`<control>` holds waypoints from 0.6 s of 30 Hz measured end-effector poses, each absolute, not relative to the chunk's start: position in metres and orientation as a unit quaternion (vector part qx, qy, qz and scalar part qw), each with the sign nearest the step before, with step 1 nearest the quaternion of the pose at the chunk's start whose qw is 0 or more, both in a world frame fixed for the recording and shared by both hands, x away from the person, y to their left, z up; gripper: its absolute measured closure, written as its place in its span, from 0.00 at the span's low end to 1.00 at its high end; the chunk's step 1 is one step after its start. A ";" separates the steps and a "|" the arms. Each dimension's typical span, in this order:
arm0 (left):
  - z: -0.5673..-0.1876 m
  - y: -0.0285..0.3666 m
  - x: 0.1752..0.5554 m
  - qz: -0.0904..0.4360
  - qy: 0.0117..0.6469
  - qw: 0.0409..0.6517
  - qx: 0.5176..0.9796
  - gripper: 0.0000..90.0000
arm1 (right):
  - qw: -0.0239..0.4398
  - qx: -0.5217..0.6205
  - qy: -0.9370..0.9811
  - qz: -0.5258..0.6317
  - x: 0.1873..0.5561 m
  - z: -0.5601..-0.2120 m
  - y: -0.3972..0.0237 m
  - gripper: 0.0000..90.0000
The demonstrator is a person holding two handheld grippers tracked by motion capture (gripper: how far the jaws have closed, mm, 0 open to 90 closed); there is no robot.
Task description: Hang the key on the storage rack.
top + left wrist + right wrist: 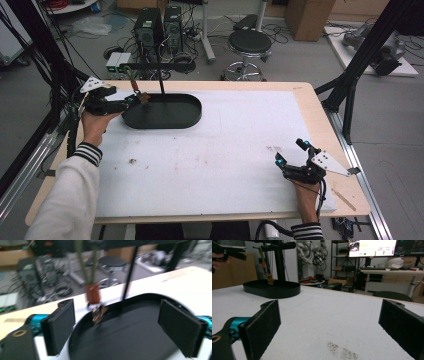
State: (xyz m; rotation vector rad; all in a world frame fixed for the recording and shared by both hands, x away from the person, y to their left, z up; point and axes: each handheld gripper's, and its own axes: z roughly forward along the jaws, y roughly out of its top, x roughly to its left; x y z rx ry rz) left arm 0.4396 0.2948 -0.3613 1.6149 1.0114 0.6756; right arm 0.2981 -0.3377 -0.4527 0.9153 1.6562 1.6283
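Your left gripper (134, 100) sits at the far left of the table, level with the near-left end of the black oval tray (187, 116). Its jaws stand wide apart with nothing between the pads. Just ahead of them, a keyring with an orange tag (93, 293) hangs on a green strap from the crossbar of the black stand (161, 79) that rises out of the tray. In the left gripper view the tag and the small metal cluster under it hang left of centre between your jaws but beyond their tips, over the tray's near rim, apart from both pads. That view is blurred, so you cannot tell whether the cluster touches the tray floor.

Moving right, the white mat (225, 150) lies across the table's middle, with a few dark specks on it.

Your right gripper (291, 154) rests at the near-right corner of the mat, well apart from the tray and the keyring. Its jaws are also wide open and hold nothing; in the right gripper view the stand and hanging keyring (269, 277) appear far off at upper left.
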 end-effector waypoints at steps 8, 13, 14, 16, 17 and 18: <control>-0.373 0.302 0.389 0.289 0.390 0.554 0.676 0.02 | 0.321 0.345 0.632 0.615 0.298 -0.453 -0.337 0.03; -0.384 0.296 0.353 0.288 0.360 0.577 0.674 0.02 | 0.322 0.344 0.630 0.616 0.299 -0.453 -0.338 0.03; -0.386 0.295 0.346 0.290 0.354 0.584 0.671 0.02 | 0.323 0.345 0.630 0.617 0.299 -0.453 -0.337 0.03; -0.392 0.293 0.332 0.292 0.341 0.602 0.660 0.02 | 0.325 0.345 0.630 0.616 0.298 -0.453 -0.337 0.03; -0.395 0.293 0.325 0.297 0.332 0.606 0.659 0.02 | 0.323 0.346 0.631 0.615 0.298 -0.453 -0.337 0.03; -0.399 0.292 0.318 0.299 0.325 0.612 0.657 0.02 | 0.328 0.341 0.631 0.614 0.299 -0.453 -0.337 0.03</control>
